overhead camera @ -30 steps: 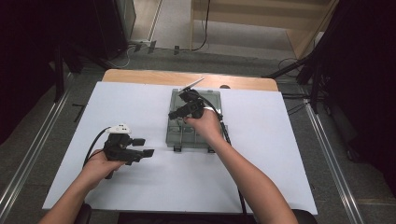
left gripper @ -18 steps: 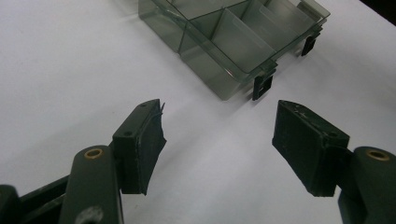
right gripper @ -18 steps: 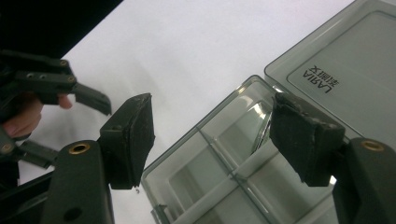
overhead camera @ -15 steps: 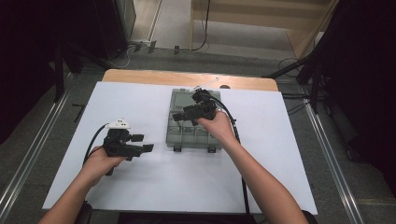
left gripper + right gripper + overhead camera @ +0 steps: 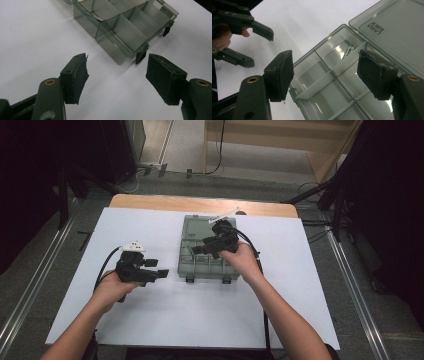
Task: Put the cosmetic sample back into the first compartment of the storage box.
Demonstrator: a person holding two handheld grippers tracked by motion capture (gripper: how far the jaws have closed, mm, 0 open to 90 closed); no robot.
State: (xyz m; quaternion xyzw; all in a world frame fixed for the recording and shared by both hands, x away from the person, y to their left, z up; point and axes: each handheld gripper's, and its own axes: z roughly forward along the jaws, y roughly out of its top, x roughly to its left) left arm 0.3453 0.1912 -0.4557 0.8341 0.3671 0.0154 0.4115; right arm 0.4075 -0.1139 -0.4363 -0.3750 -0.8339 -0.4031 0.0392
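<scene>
Your open grey plastic box (image 5: 207,251) sits mid-counter (image 5: 150,320); one compartment holds a small metal piece (image 5: 348,51), too blurred to identify. Your right hand-held gripper (image 5: 324,75) hovers over it, jaws wide, empty. Your left hand-held gripper (image 5: 116,76), beside the box, gapes too.

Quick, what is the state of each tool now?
Left tool: open, holding nothing.
Right tool: open, holding nothing, above the box.

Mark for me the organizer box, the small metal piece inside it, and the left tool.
Organizer box (image 5: 186,250): high view, left outer wall.
Small metal piece (image 5: 348,51): right gripper view, its middle, lying in a compartment.
Left tool (image 5: 161,272): high view, between its open jaw tips.
</scene>
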